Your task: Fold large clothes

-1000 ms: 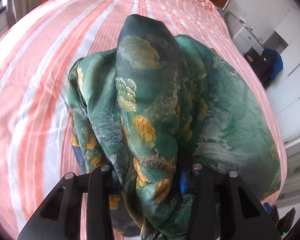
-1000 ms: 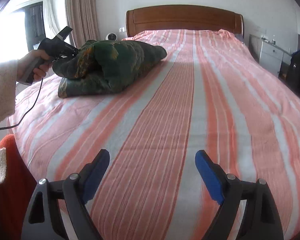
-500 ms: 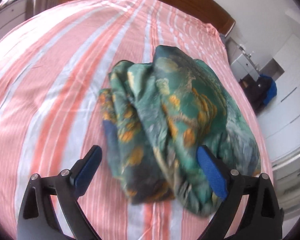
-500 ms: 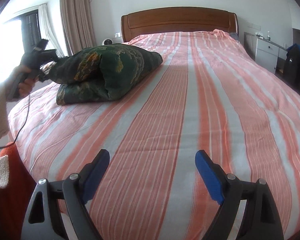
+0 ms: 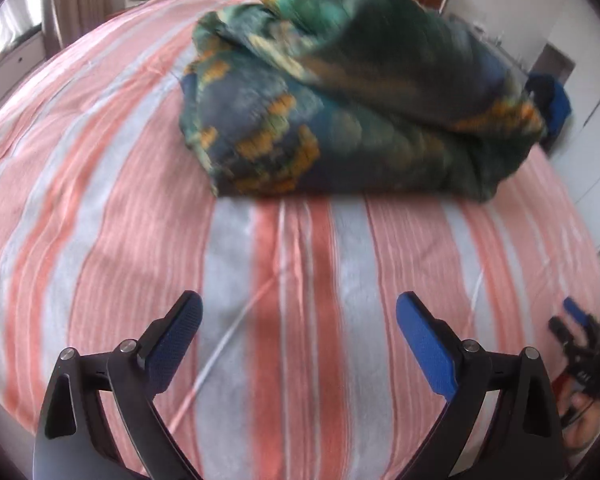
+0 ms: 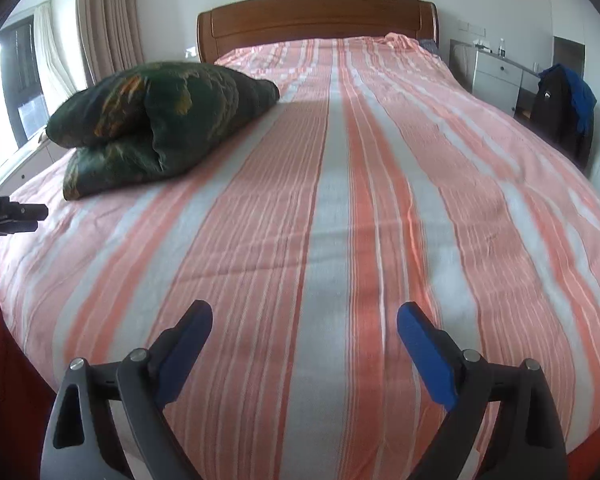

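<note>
Left gripper (image 5: 298,320) jaws wide apart, nothing between the blue pads; only bare bedspread under them. Right gripper (image 6: 304,330) also spread wide and empty, its jaws having just opened a bit further, hovering over the bed's near end.

Green floral garment (image 5: 352,96) sits as a folded, puffy bundle on the striped bedspread (image 5: 140,220), just ahead of the left gripper and clear of its fingertips. In the right wrist view the same bundle (image 6: 156,120) lies toward the bed's left edge, well apart from the right gripper.

Wooden headboard (image 6: 316,16) beyond it. Curtain (image 6: 108,20) and window at left. White cabinet (image 6: 496,76) at right, dark and blue jacket (image 6: 564,104) draped beside it. Left wrist view is motion-blurred.
</note>
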The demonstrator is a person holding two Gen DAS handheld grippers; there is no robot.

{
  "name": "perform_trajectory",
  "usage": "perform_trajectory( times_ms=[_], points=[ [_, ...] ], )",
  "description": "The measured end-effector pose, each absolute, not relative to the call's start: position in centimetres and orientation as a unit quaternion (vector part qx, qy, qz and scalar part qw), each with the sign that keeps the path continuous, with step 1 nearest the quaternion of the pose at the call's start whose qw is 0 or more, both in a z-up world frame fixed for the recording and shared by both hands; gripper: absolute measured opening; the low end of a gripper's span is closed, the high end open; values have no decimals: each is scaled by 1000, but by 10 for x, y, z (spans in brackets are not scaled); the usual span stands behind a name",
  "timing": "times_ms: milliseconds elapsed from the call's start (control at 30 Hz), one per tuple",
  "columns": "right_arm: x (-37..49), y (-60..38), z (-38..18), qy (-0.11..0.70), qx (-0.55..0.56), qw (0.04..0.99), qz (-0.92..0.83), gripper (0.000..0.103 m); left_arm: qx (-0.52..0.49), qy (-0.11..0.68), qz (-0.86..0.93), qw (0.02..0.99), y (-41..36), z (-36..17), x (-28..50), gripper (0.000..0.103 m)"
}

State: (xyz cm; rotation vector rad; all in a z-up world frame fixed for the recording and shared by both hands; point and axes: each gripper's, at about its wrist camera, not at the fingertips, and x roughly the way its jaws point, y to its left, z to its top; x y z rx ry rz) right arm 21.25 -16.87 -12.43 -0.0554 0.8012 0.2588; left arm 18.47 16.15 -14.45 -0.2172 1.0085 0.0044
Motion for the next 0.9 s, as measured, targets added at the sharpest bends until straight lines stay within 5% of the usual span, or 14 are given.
perform_trajectory(
  times_ms=[267, 900],
  points=[
    [211, -180, -134, 402, -23, 909, 104, 98, -29, 484, 50, 873, 134, -170, 185, 103],
    [215, -176, -140, 407, -19, 908, 97, 103, -29, 482, 69, 873, 122, -175, 175, 103]
  ],
)
